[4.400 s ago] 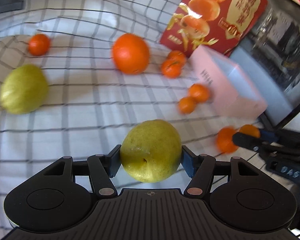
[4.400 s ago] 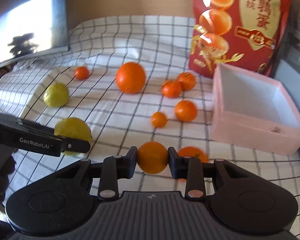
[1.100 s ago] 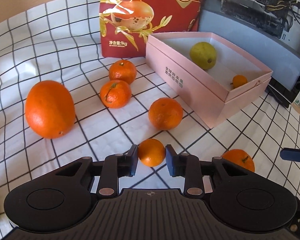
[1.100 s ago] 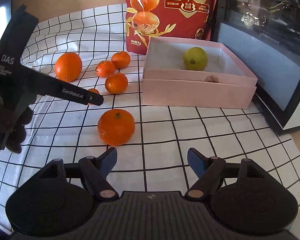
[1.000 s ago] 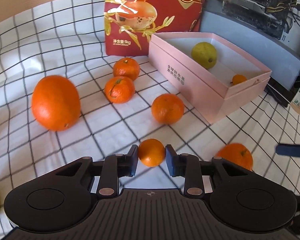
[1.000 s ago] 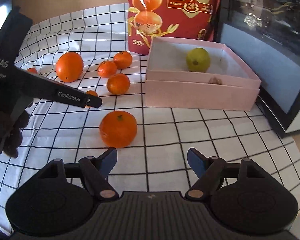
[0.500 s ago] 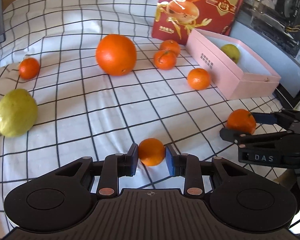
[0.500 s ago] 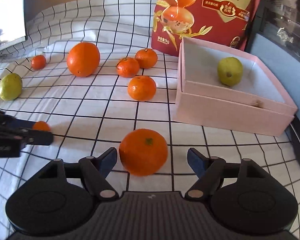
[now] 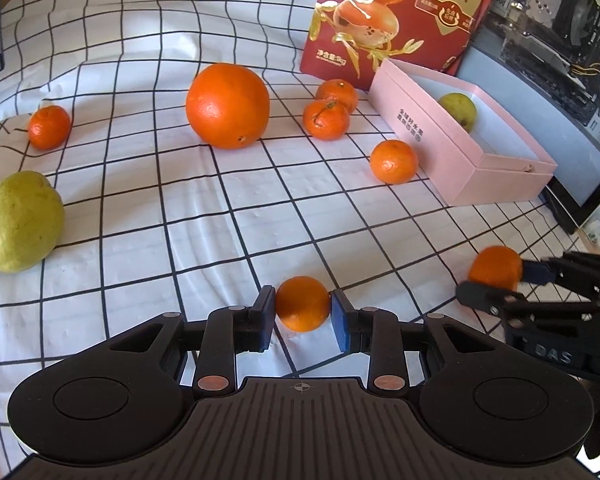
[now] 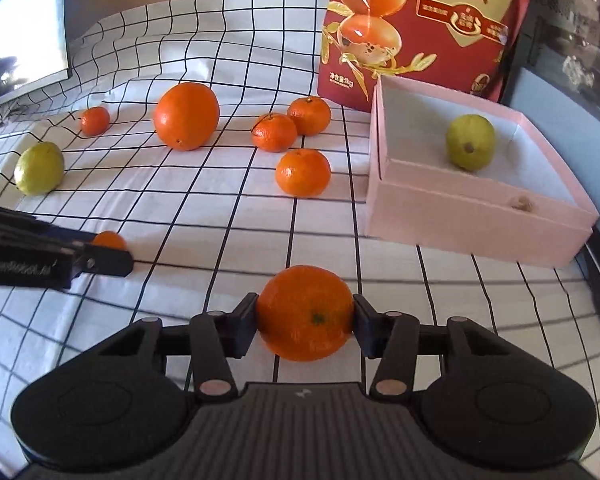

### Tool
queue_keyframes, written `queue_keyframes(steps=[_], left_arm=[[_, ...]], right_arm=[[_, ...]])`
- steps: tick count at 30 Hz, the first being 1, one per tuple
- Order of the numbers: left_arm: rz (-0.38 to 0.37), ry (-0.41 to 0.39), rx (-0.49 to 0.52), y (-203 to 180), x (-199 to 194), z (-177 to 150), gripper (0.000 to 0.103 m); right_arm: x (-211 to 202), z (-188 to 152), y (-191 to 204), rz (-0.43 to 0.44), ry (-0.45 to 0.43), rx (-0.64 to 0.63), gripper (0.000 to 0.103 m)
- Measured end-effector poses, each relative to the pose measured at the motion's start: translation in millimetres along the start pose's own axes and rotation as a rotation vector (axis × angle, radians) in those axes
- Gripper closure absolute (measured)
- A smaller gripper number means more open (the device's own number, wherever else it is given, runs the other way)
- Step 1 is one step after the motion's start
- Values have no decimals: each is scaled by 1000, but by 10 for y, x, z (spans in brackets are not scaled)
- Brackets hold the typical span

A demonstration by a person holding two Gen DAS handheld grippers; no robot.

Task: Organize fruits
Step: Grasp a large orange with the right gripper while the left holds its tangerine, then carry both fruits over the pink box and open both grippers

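Note:
My left gripper (image 9: 303, 317) is shut on a small mandarin (image 9: 302, 303) just above the checked cloth. My right gripper (image 10: 305, 320) is shut on a larger mandarin (image 10: 305, 312); it also shows at the right of the left wrist view (image 9: 495, 266). The pink box (image 10: 476, 216) sits at the right and holds a green pear (image 10: 470, 142). A big orange (image 9: 227, 105), three mandarins (image 9: 394, 161) near the box, one small mandarin (image 9: 49, 127) and a second green pear (image 9: 20, 221) lie loose on the cloth.
A red snack bag (image 9: 396, 12) stands behind the box. A dark screen (image 10: 556, 128) rises to the right of the box. A monitor (image 10: 20, 40) stands at the far left. The cloth is rumpled at the back left.
My right gripper has closed on the larger mandarin, which lay between its open jaws half a second ago. My left gripper still holds the small mandarin and has turned a little towards the box.

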State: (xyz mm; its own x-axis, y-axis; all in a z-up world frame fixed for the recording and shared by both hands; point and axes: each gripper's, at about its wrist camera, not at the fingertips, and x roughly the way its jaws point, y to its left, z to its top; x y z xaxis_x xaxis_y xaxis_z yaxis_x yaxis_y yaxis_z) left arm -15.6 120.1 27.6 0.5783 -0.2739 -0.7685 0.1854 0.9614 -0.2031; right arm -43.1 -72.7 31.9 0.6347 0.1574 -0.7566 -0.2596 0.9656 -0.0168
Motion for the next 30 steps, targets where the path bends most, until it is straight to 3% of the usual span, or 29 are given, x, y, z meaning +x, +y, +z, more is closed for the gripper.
queue_keyframes(steps=[3, 9, 15, 21, 24, 30], left_arm=[[-10, 7, 4, 8, 2, 6, 69], [-20, 19, -22, 29, 3, 24, 69], [-6, 10, -1, -11, -1, 4, 69], [8, -1, 19, -42, 0, -18, 69], [10, -4, 27, -45, 3, -22, 69], [21, -10, 45, -62, 3, -35, 69]], right_arm=[[-88, -82, -54, 21, 5, 20, 54], [-114, -228, -111, -27, 12, 37, 40], [-90, -213, -126, -34, 5, 56, 40], [-29, -120, -110, -34, -9, 47, 44], [-32, -69, -74, -37, -23, 19, 53], [-39, -38, -90, -22, -14, 18, 55]])
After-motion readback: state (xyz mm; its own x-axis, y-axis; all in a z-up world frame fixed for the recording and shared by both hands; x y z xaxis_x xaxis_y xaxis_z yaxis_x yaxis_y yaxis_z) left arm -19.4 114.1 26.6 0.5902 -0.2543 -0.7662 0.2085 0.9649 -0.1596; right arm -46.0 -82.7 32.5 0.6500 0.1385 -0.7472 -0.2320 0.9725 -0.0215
